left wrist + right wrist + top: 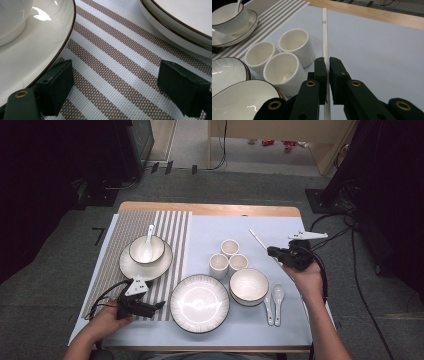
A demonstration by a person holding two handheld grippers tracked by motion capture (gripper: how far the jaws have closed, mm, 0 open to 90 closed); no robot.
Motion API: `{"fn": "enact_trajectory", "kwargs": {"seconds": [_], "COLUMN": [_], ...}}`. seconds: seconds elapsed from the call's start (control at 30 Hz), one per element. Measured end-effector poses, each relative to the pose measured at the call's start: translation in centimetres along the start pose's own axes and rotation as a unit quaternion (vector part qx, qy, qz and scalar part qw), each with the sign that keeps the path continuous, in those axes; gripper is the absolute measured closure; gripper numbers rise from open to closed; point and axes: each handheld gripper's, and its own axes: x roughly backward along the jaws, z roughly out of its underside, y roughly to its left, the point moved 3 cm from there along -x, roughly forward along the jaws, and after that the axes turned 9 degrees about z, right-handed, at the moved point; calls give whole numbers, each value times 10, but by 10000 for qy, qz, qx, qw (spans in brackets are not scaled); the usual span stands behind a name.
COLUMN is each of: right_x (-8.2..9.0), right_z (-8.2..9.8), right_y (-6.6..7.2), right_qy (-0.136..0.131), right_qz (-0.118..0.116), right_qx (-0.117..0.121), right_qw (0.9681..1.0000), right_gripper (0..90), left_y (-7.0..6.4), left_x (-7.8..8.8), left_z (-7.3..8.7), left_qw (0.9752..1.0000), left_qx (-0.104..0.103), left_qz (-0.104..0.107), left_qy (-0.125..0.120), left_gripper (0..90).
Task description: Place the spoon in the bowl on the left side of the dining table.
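Note:
My right gripper [273, 251] [327, 61] is shut on a thin white chopstick [257, 239] [324, 32], held a little above the pale blue mat at the table's right. The stick runs from the pads toward the far edge. Three white cups [229, 257] [284, 57] stand just left of it. My left gripper [161, 305] [116, 80] rests open on the striped placemat [127, 227] [120, 57] at the front left, nothing between its pads. It lies between the saucer [37, 50] under a bowl and the large plate [199, 303] [180, 22].
A bowl with a spoon [147, 249] sits on its saucer on the striped placemat. A second bowl [248, 285] stands right of the large plate, and two white spoons [274, 301] lie beside it. The table's wooden far edge [210, 209] shows beyond the mats.

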Motion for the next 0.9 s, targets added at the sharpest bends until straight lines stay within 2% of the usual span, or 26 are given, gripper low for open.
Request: {"fn": "enact_trajectory", "kwargs": {"seconds": [0.9], "right_x": [-14], "right_z": [-16], "right_y": [21], "right_qy": [51], "right_qz": [-382], "right_qx": [266], "right_qw": [9989], "right_gripper": [853], "left_y": [0], "left_x": [0], "left_z": [0], "left_qw": [10000], "left_qx": [1], "left_qz": [1], "left_qy": [-1], "left_gripper": [138]}}
